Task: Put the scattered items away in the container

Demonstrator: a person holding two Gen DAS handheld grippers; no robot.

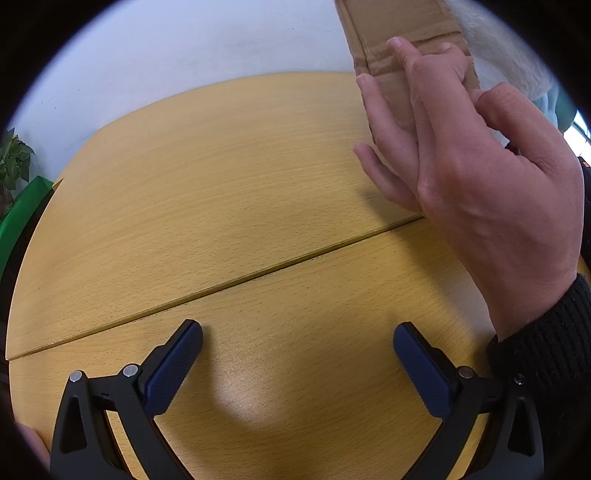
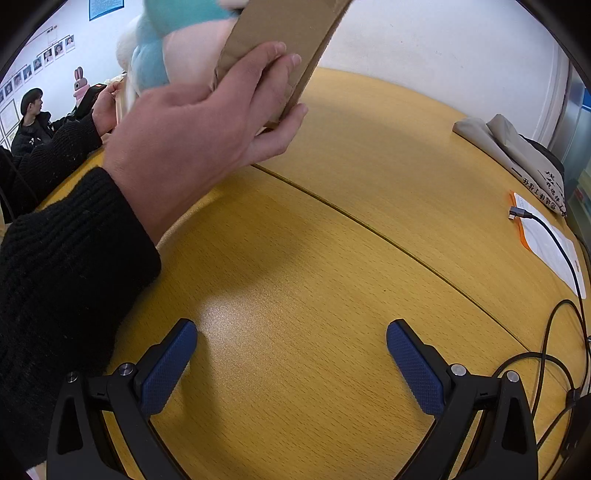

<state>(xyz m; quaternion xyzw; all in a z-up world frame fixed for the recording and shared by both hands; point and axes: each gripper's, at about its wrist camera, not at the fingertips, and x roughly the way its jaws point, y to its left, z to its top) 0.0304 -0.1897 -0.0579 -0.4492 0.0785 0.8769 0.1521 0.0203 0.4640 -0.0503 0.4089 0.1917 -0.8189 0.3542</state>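
White wall backs a wide yellow wooden tabletop (image 2: 332, 258) made of two panels with a seam running across it. Nothing scattered lies on the bare stretch in front of either tool. At the far edge, a bare hand (image 2: 192, 122) in a black knitted sleeve (image 2: 62, 266) grips a tilted cardboard box (image 2: 288, 33), its long side slanting up and away from the tabletop, with a blue and white plush toy (image 2: 162, 48) bunched against it. From the left tool (image 1: 297, 363) the box (image 1: 399, 44) sits far and to the right; from the right tool (image 2: 291, 362) it sits far and to the left, so it hangs roughly between the two, well apart from both. Neither looks clearly nearer. Both tools stand wide open with nothing between their blue pads, low over the wood. On the right, a folded beige cloth bag (image 2: 517, 151), a paper sheet (image 2: 554, 243) and a black cable (image 2: 554, 236) lie near the edge. Any reach would likely go forward and inward once the box is set down.
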